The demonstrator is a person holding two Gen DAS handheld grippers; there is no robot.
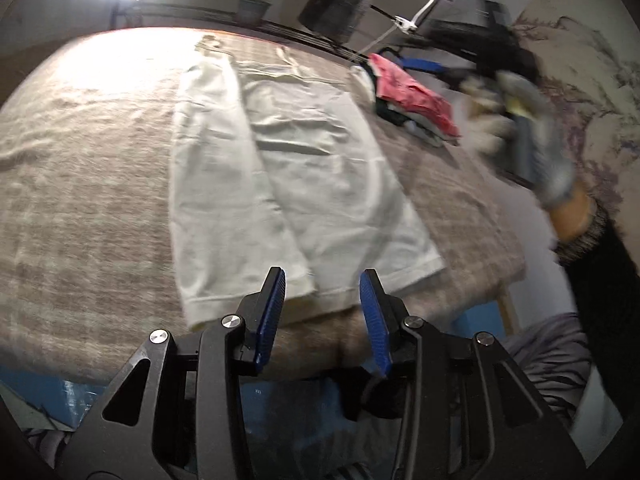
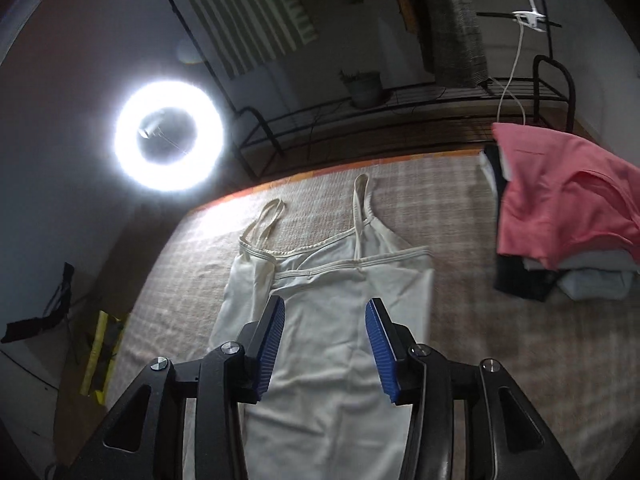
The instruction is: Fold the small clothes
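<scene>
A white strappy top [image 1: 280, 168] lies flat on the checked table cover [image 1: 88, 200], its left side folded over the middle, straps at the far end. My left gripper [image 1: 322, 280] is open and empty, just above the top's near hem at the table's front edge. In the right wrist view the same top [image 2: 340, 344] runs away from me with its two thin straps [image 2: 362, 196] toward the far edge. My right gripper [image 2: 325, 312] is open and empty above the top's middle. The right gripper [image 1: 520, 136] shows blurred in the left wrist view in a gloved hand.
A stack of folded clothes with a pink garment [image 2: 560, 196] on top sits at the table's right, also in the left wrist view [image 1: 404, 92]. A ring light [image 2: 168, 136] and a black metal rack [image 2: 400, 108] stand behind the table.
</scene>
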